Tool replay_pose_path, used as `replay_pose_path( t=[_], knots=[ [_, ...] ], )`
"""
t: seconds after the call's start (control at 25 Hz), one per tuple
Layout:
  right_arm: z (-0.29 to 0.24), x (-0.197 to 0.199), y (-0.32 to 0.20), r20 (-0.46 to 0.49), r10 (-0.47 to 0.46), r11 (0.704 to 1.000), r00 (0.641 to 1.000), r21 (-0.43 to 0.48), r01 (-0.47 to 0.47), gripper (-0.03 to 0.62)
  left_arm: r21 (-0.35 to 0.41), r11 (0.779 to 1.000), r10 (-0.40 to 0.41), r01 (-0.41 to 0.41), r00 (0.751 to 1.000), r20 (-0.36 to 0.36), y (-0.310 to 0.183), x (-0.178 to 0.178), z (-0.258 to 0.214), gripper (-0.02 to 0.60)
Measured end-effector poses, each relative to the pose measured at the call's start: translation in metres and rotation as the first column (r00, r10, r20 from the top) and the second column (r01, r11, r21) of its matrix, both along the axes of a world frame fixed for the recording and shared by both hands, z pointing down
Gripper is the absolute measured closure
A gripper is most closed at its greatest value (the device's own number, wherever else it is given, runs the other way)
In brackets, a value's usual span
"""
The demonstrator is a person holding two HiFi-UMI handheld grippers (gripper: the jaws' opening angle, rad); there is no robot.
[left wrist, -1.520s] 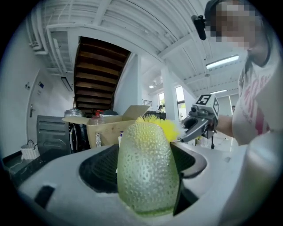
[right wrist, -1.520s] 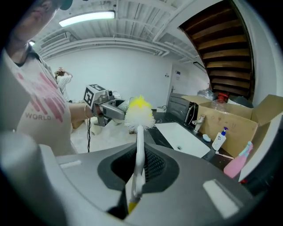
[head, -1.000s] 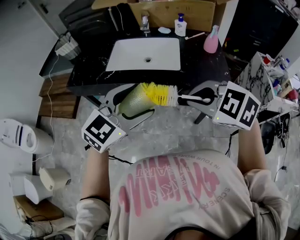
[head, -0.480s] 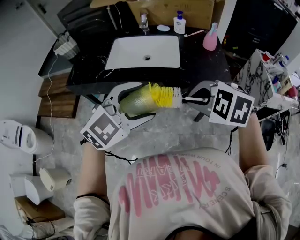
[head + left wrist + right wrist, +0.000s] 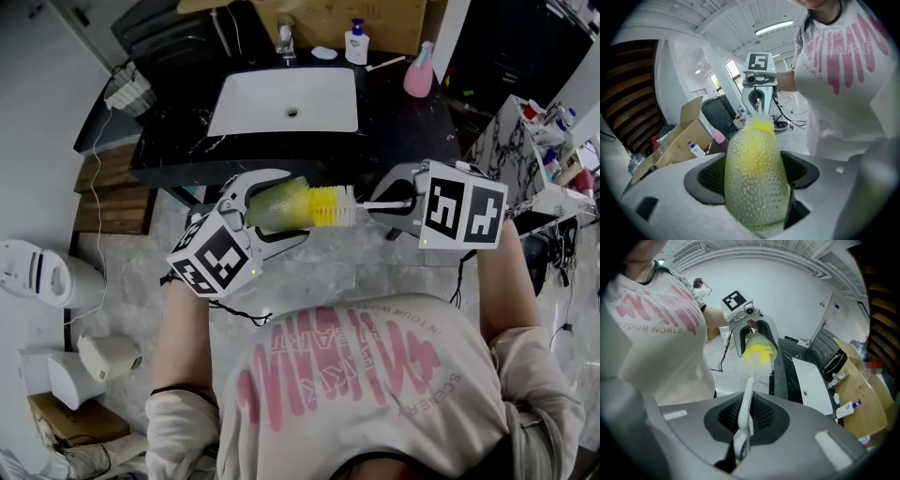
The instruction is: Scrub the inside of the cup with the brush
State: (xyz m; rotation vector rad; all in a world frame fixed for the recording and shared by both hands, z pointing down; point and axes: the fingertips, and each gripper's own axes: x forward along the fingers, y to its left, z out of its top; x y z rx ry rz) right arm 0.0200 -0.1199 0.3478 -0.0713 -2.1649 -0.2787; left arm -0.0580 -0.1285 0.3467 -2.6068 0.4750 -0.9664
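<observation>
Nearest, in front of the person's chest, the left tongs (image 5: pixel 265 211) are clamped on the green dimpled cup (image 5: pixel 278 203). It is held on its side in the air, mouth toward the right tongs (image 5: pixel 387 201), which are closed on the white handle of the brush (image 5: pixel 334 206). Since a second ago the cup has swung flatter and the yellow bristles have slid further into its mouth, so I judge the scrubbing under way, not finished. The left gripper view shows yellow glowing through the cup wall, so the head is inside; the head view only hints at that. The right gripper view alone shows the grip on the handle. Beyond lie the black desk (image 5: pixel 412 131) and white sink (image 5: pixel 309 98).
</observation>
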Motion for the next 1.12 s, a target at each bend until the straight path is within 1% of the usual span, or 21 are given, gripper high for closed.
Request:
replay_pose_path(
  t=[0.24,0.4,0.6,0.72,0.92,1.0,1.12],
  knots=[
    [-0.001,-0.005,0.000,0.023,0.004,1.000,1.000,-0.008,-0.003,0.582,0.000,1.000,0.030,-0.030,1.000,-0.001,0.003,0.011,0.002,0.216],
    [0.001,-0.010,0.003,0.026,-0.011,1.000,1.000,-0.016,0.011,0.582,0.001,0.999,0.050,-0.050,0.999,-0.005,0.007,0.019,0.002,0.216],
    [0.008,-0.010,0.007,0.004,-0.018,1.000,1.000,-0.012,0.018,0.582,0.012,0.998,0.058,-0.059,0.998,0.029,0.007,0.023,0.008,0.216],
    [0.008,-0.012,0.008,0.014,-0.018,1.000,1.000,-0.016,0.018,0.582,0.005,0.998,0.064,-0.065,0.998,0.012,0.007,0.026,0.008,0.216],
    [0.009,-0.010,0.008,0.023,-0.007,1.000,1.000,-0.011,0.007,0.582,-0.024,0.998,0.062,-0.063,0.997,-0.042,0.006,0.026,0.009,0.216],
    [0.009,-0.009,0.008,0.026,-0.002,1.000,1.000,-0.014,0.002,0.582,-0.030,0.998,0.055,-0.056,0.997,-0.045,0.006,0.024,0.010,0.216],
    [0.009,-0.003,0.009,0.034,0.009,1.000,0.999,-0.025,-0.008,0.582,-0.029,0.999,0.043,-0.044,0.999,-0.030,0.006,0.020,0.013,0.216]
  ],
)
